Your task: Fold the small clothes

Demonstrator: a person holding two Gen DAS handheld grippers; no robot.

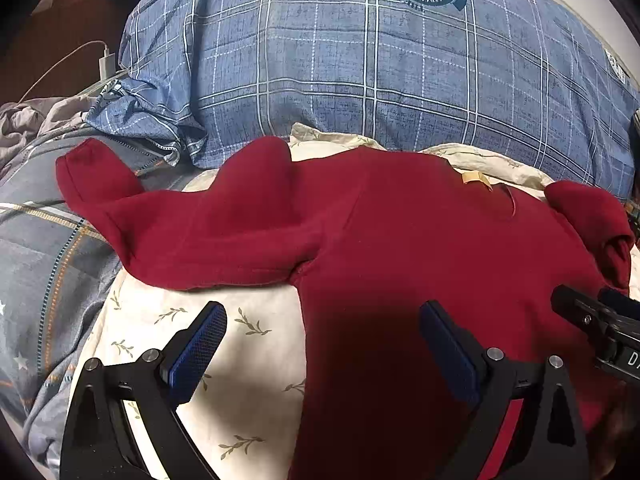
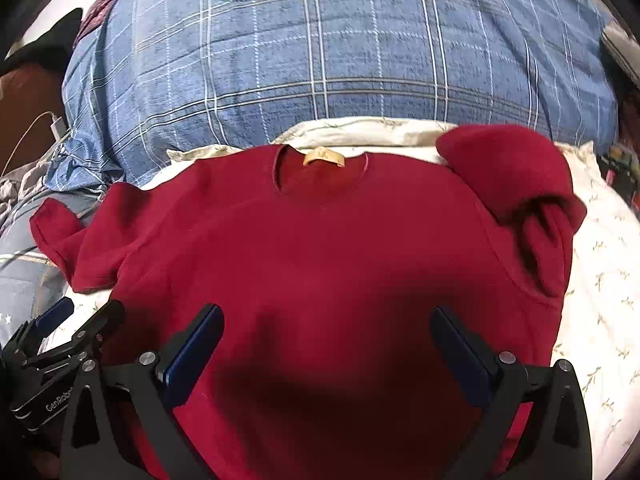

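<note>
Home bedroom, plaid pillow point(image 1: 360, 72), leaf-print sheet point(image 1: 224, 344)

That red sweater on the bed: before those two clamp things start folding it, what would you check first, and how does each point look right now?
1. Red sweater lies flat, front up, collar label showing: ok.
2. Left sleeve stretched out to the side, ready to fold in: ok.
3. Right sleeve bunched and doubled over near the shoulder: not ok, smooth it first.
4. Left gripper open, holding nothing: ok.
5. Right gripper open above the sweater's body: ok.
6. Bottom hem lying straight: cannot tell, hidden below both views.
</note>
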